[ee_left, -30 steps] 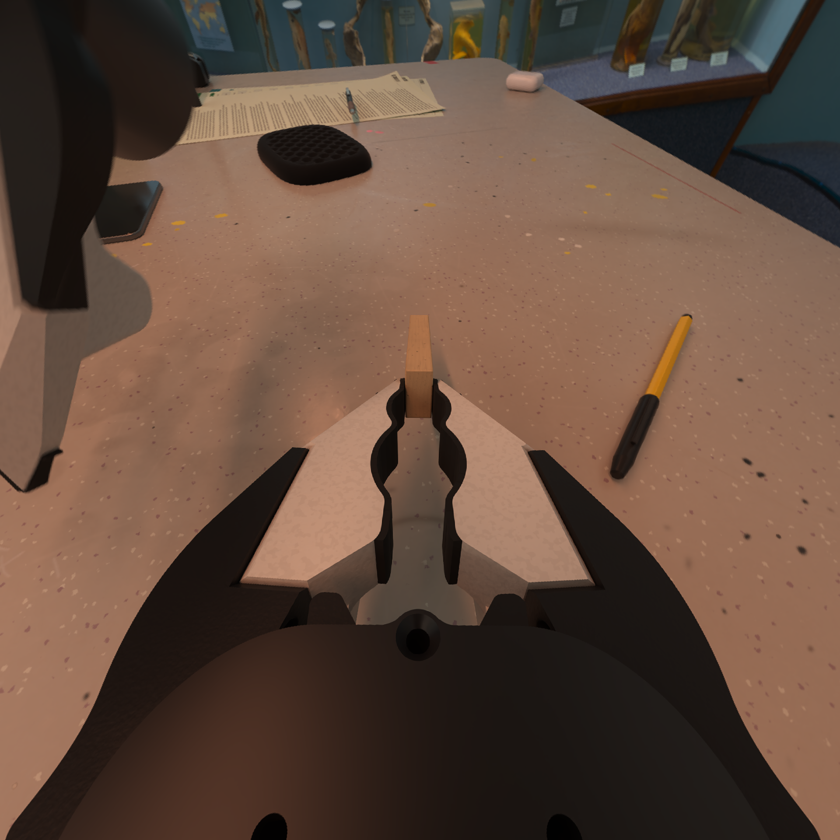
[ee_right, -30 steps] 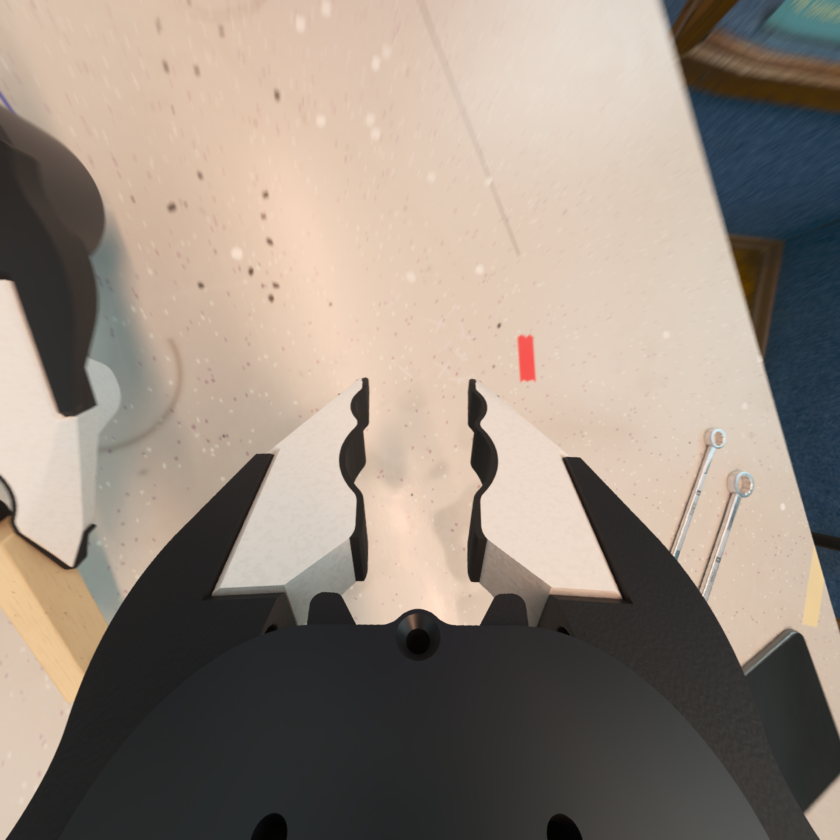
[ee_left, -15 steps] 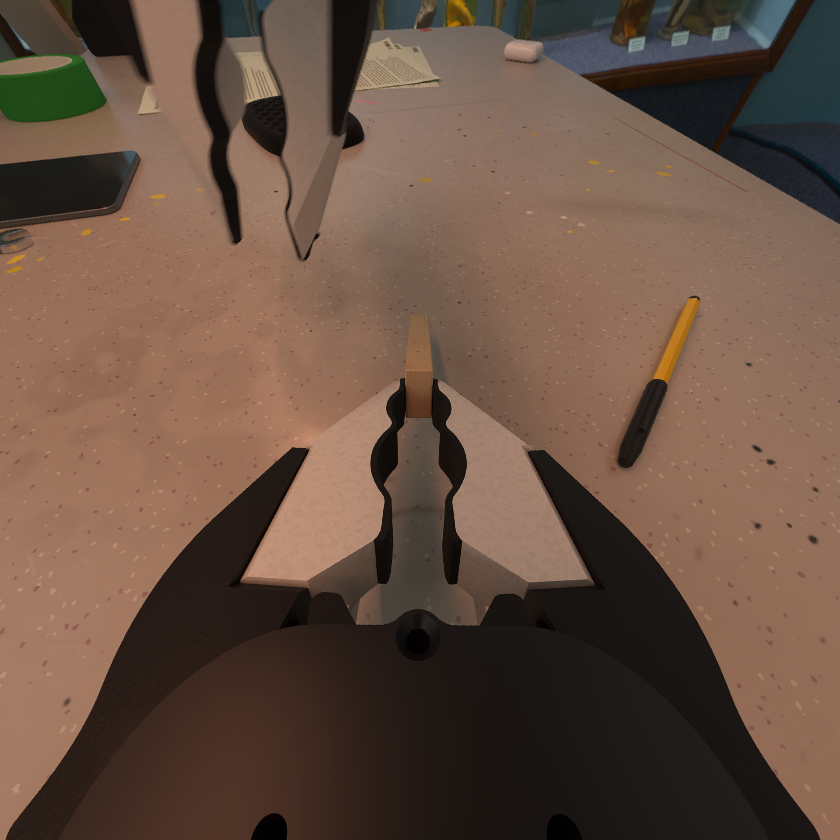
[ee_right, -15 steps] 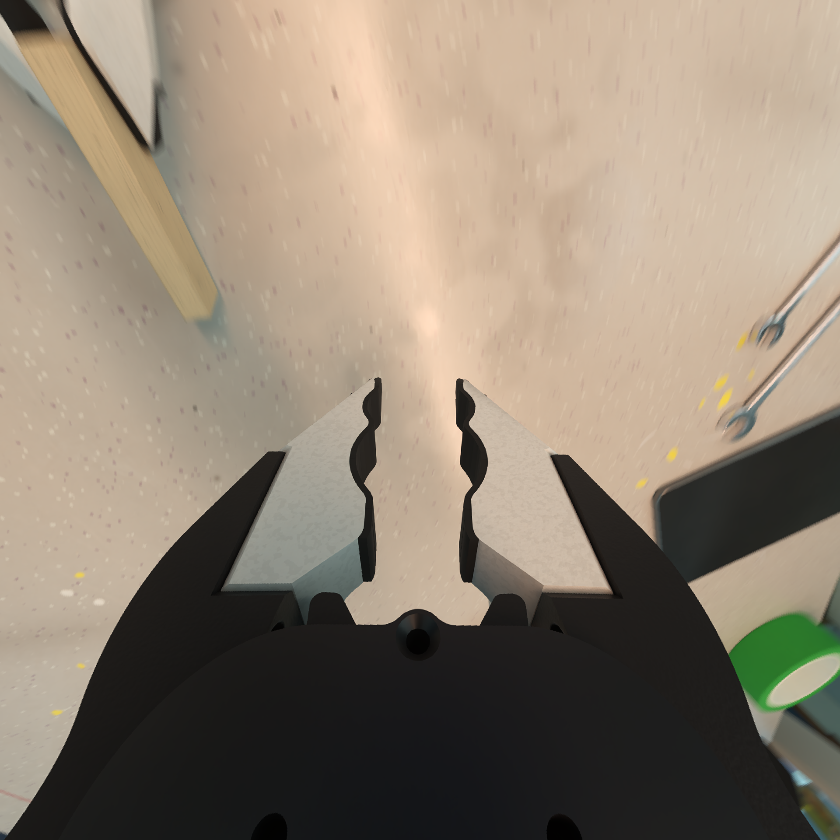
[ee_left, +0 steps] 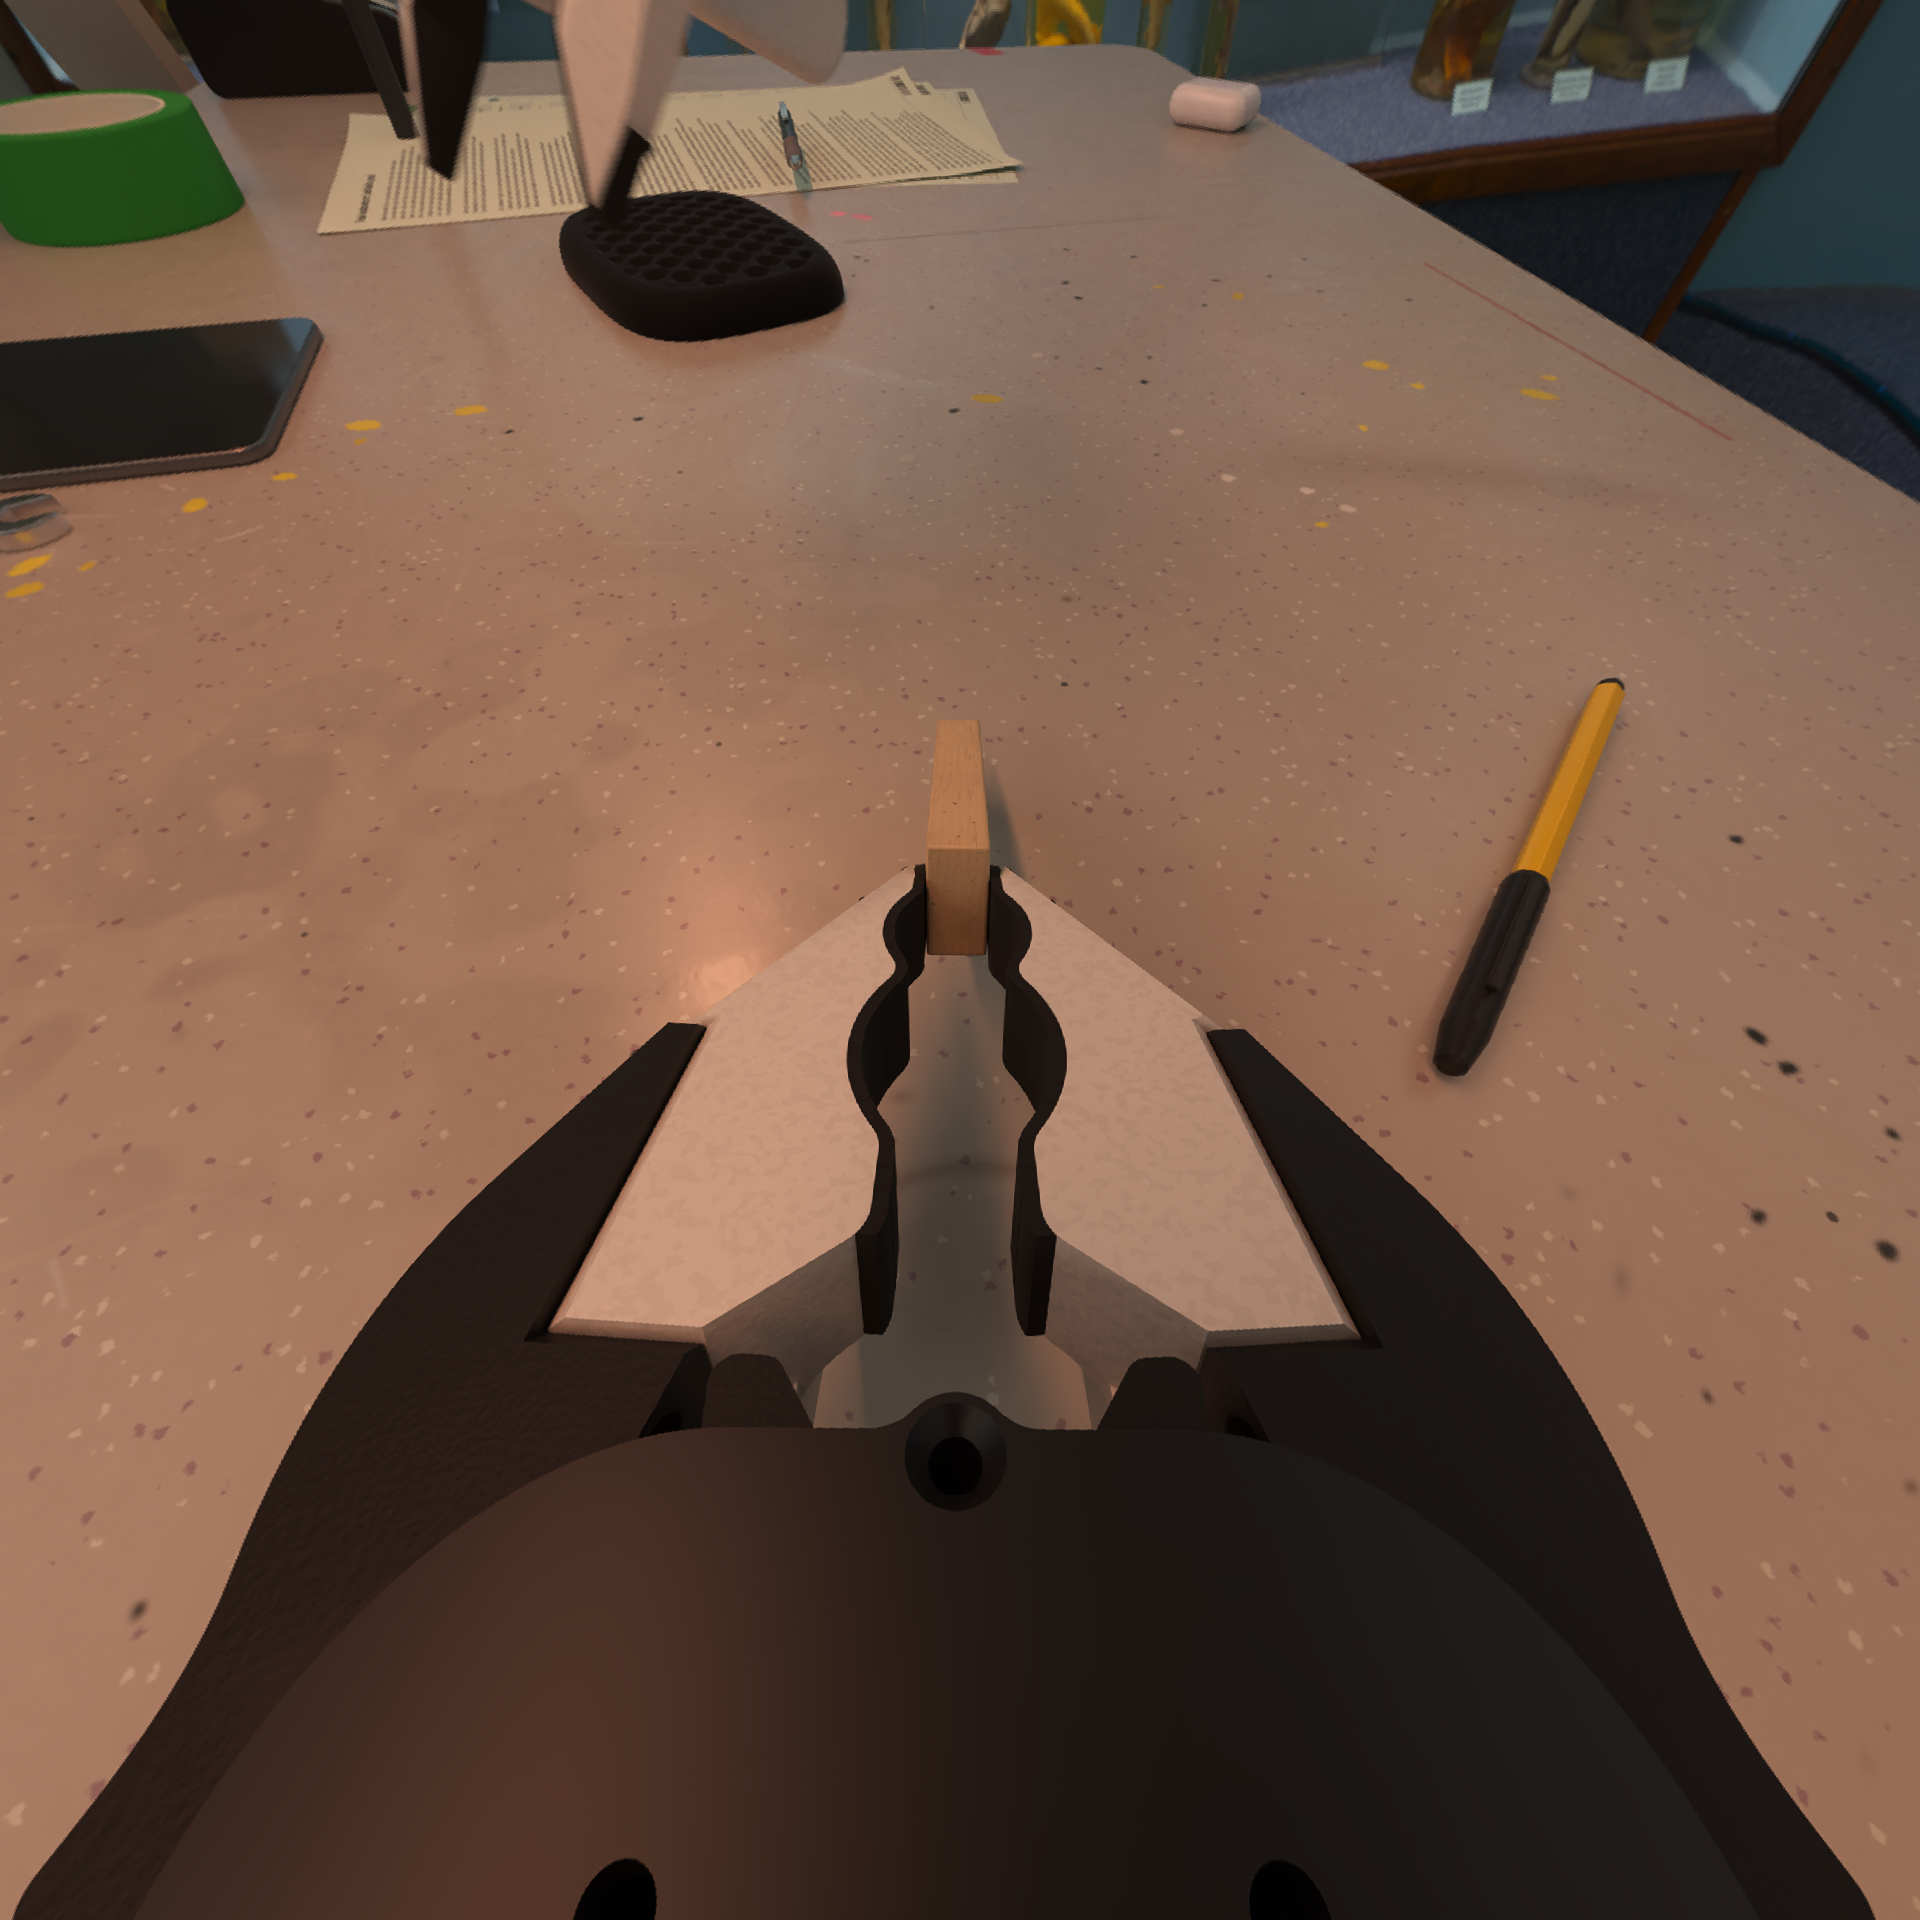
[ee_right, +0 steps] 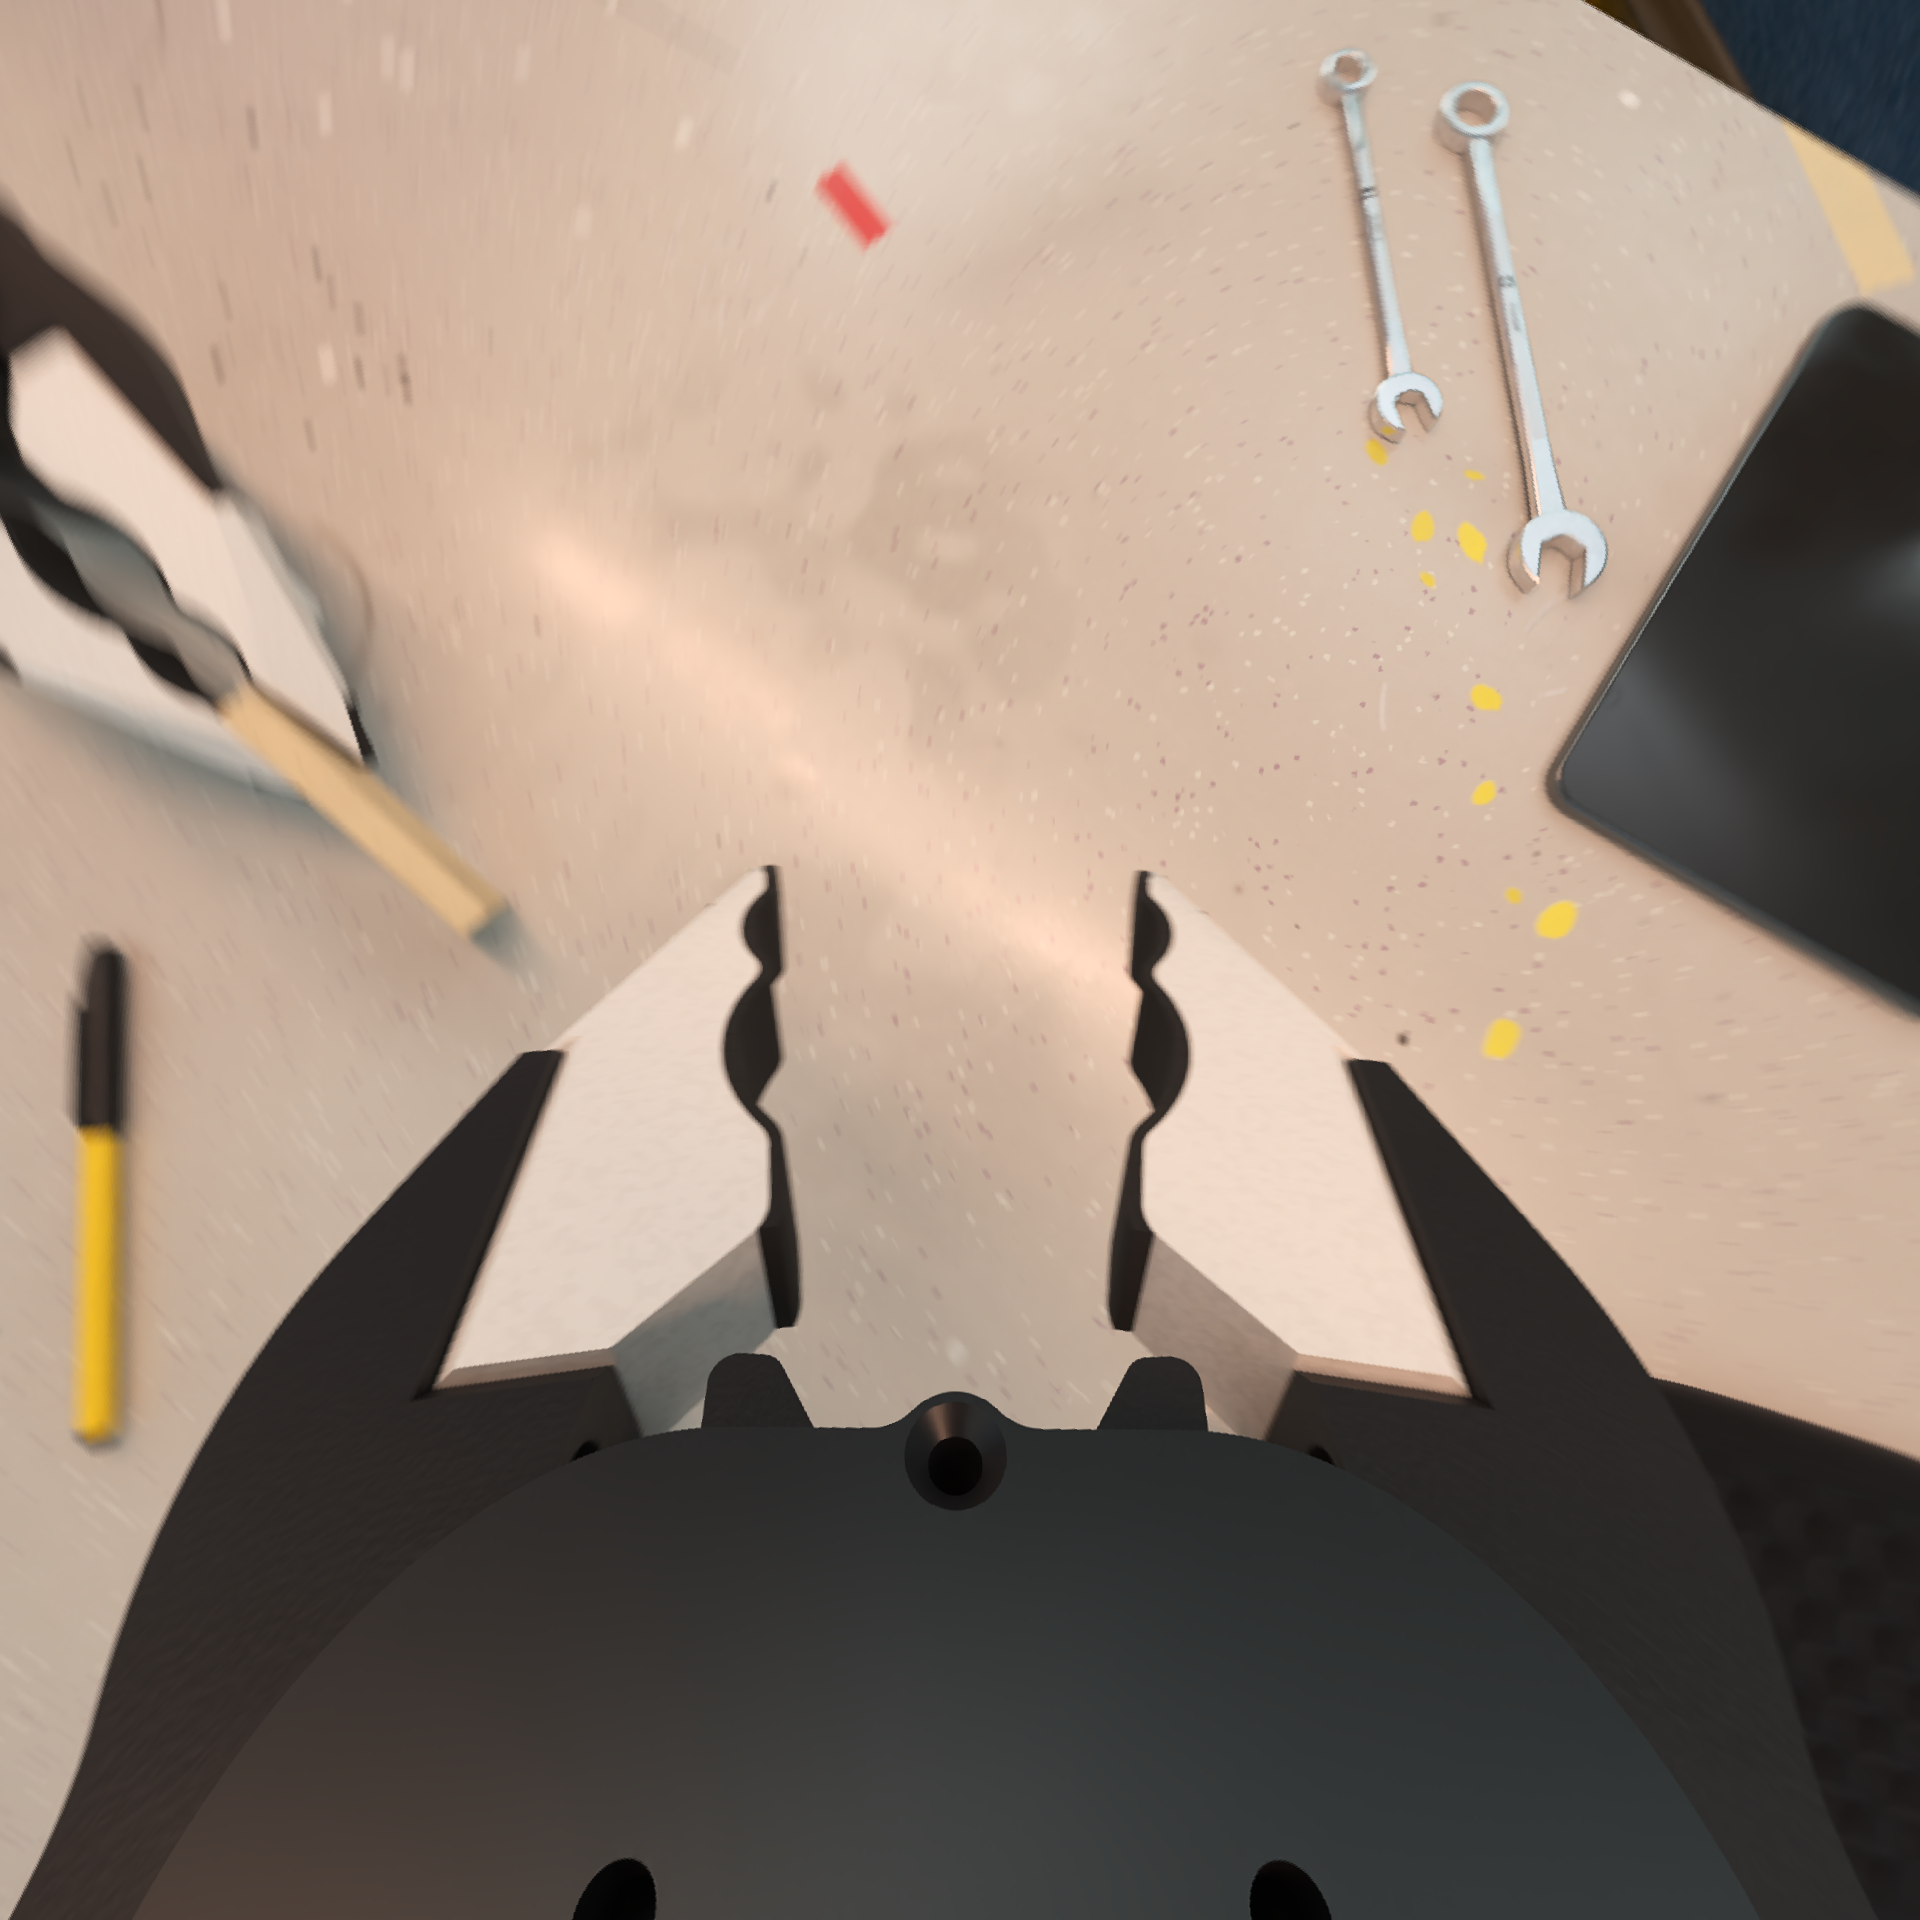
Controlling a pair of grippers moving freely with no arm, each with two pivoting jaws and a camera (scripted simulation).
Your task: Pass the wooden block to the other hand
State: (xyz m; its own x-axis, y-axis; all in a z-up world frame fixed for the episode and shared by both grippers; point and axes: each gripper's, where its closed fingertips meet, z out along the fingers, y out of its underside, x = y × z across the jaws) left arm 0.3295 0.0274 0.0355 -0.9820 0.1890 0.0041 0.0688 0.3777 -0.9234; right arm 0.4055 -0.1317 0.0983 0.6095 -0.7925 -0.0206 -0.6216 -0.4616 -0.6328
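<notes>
My left gripper (ee_left: 956, 883) is shut on one end of a thin wooden block (ee_left: 957, 821), which sticks out forward past the fingertips above the table. In the right wrist view the block (ee_right: 364, 810) shows at the left, held by the left gripper (ee_right: 223, 691), blurred. My right gripper (ee_right: 956, 883) is open and empty above the table, to the right of the block's free end. It also shows in the left wrist view (ee_left: 530, 135) at the top left, far from the block and blurred.
A yellow and black pen (ee_left: 1522, 883) lies right of the block. A black pad (ee_left: 701, 265), papers (ee_left: 665, 145), green tape roll (ee_left: 104, 166), a dark phone (ee_left: 145, 400) and a white case (ee_left: 1214, 104) lie beyond. Two wrenches (ee_right: 1507, 332) lie by the phone (ee_right: 1787, 665).
My right gripper has swung away to the far side, turned to face the block's free end, and opened wider. My left gripper still holds the block in the same place.
</notes>
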